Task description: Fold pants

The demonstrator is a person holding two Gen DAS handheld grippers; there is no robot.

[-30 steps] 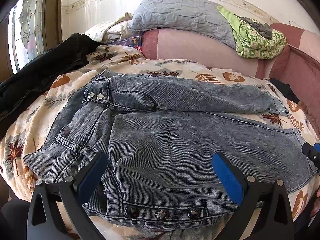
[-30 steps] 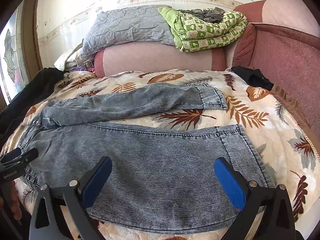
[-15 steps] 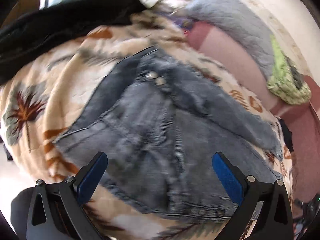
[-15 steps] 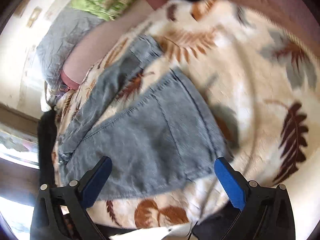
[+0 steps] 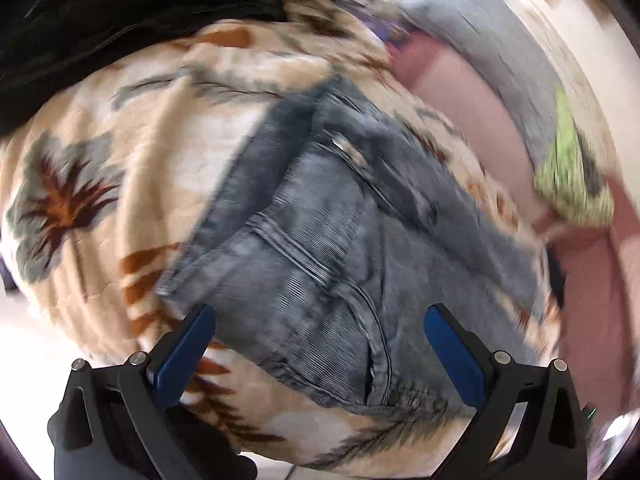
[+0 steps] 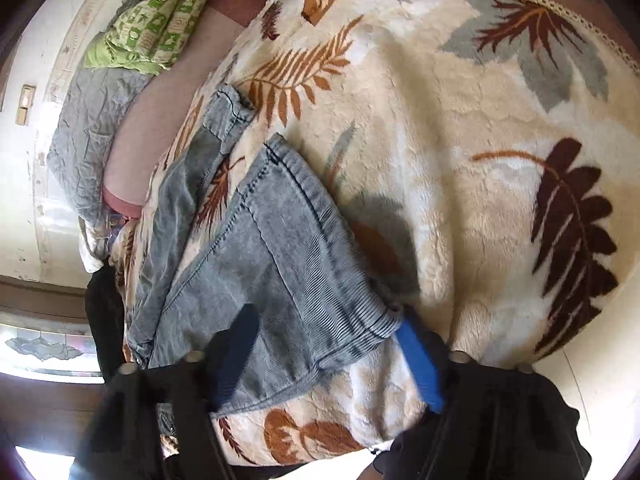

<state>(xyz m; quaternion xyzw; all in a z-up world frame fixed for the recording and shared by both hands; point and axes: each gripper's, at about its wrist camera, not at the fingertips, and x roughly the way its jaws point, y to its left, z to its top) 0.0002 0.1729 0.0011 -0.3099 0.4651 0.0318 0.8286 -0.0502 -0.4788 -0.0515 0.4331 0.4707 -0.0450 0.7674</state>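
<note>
Grey-blue jeans (image 5: 328, 248) lie flat on a leaf-patterned blanket (image 5: 120, 184). In the left wrist view the waistband with its buttons (image 5: 416, 400) is nearest me. My left gripper (image 5: 316, 344) is open and hovers just above the waist end, holding nothing. In the right wrist view the near leg's hem (image 6: 320, 216) lies between the blue pads of my right gripper (image 6: 324, 360). Its jaws are narrowing around the cuff corner, and the left finger is blurred. The far leg's cuff (image 6: 228, 112) lies beyond.
A black garment (image 5: 120, 20) lies at the blanket's far left. A pink bolster (image 6: 160, 120), a grey pillow (image 6: 88, 128) and a green patterned cloth (image 6: 160, 20) line the wall. The blanket's edge (image 6: 360, 452) drops off just below my right gripper.
Both grippers have tilted downward over the bed and rolled. My right gripper has dropped onto the near leg's hem and its jaws have narrowed. My left gripper stays open, now above the waistband.
</note>
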